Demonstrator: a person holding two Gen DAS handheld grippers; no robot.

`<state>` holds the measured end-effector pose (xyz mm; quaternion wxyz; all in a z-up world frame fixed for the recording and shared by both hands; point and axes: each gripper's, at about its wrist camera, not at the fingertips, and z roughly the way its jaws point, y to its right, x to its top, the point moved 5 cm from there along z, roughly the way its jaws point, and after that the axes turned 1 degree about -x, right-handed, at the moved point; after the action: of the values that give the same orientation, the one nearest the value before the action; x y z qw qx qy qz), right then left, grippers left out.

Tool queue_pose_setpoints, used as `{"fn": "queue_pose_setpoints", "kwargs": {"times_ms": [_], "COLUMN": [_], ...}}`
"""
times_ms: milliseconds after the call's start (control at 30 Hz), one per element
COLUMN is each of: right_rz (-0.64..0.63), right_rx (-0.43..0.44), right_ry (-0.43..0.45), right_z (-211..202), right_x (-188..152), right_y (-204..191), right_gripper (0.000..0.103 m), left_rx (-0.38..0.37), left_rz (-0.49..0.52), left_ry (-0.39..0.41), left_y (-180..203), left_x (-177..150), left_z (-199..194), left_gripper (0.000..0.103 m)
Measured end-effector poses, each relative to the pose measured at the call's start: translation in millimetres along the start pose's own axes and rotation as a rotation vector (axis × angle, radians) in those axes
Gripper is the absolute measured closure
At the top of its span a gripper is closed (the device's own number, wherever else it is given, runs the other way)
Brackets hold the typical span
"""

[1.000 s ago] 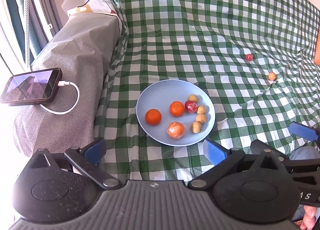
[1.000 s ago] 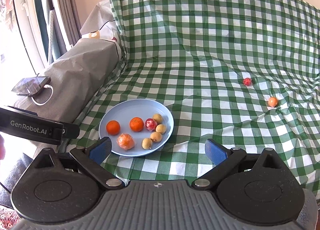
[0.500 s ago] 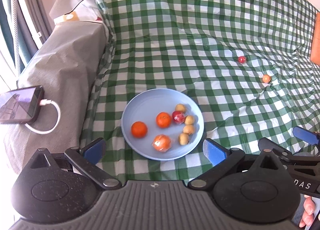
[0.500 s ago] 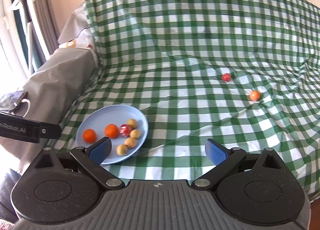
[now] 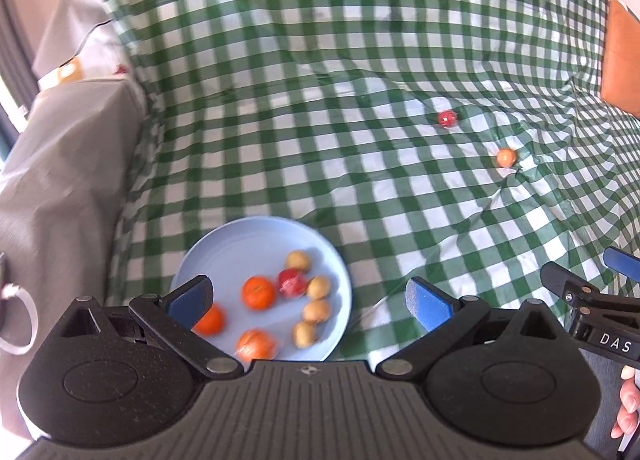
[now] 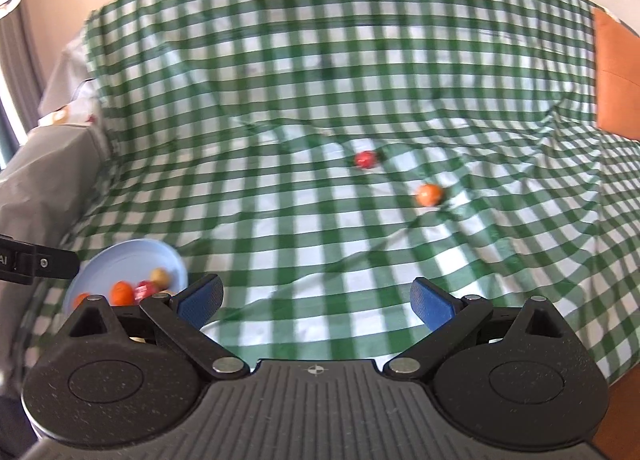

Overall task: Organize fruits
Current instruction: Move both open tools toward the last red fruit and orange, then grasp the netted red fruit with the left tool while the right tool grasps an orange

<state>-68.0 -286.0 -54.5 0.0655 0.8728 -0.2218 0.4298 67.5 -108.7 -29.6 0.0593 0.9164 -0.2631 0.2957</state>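
Two fruits lie loose on the green checked cloth [image 6: 280, 219], well apart from the blue plate [image 5: 240, 240]: a red fruit [image 6: 365, 159] and, just beside it toward my right, an orange fruit [image 6: 429, 195]. The plate, near the left edge of the cloth, already carries a mix of orange, red and pale yellow fruits. My right gripper [image 6: 316, 302] has its jaws spread wide and grips nothing; my left gripper [image 5: 310, 298] hangs over the plate's near edge, likewise spread and empty. Judged step in hand — reach for a stray fruit with the right. To do it well, I should come down with one finger on each side of the fruit, centre it between the pads, and close gently, since a round fruit on soft, creased cloth is likely to roll off at a touch. Both strays look near-spherical — no long axis or pointing direction can be made out, and both views are motion-blurred, so approach angle matters little.
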Motion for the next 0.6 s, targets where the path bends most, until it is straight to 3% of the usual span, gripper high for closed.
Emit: {"fn": "queue_pose_setpoints", "kwargs": {"times_ms": [333,600], "right_rz": [0.057,0.008], "right_rx": [-0.114,-0.139], "right_ry": [0.007,0.060], "right_z": [65.1,173.4], "right_x": [19.7,55.0], "right_y": [79.5,126.0], "right_gripper": [0.003,0.004], "left_rx": [-0.038,-0.071], "left_rz": [0.112,0.186], "left_ry": [-0.011,0.025], "left_y": [79.1,155.7], "left_x": [71.9,149.2], "left_z": [81.1,200.4], "left_gripper": [0.000,0.000]}}
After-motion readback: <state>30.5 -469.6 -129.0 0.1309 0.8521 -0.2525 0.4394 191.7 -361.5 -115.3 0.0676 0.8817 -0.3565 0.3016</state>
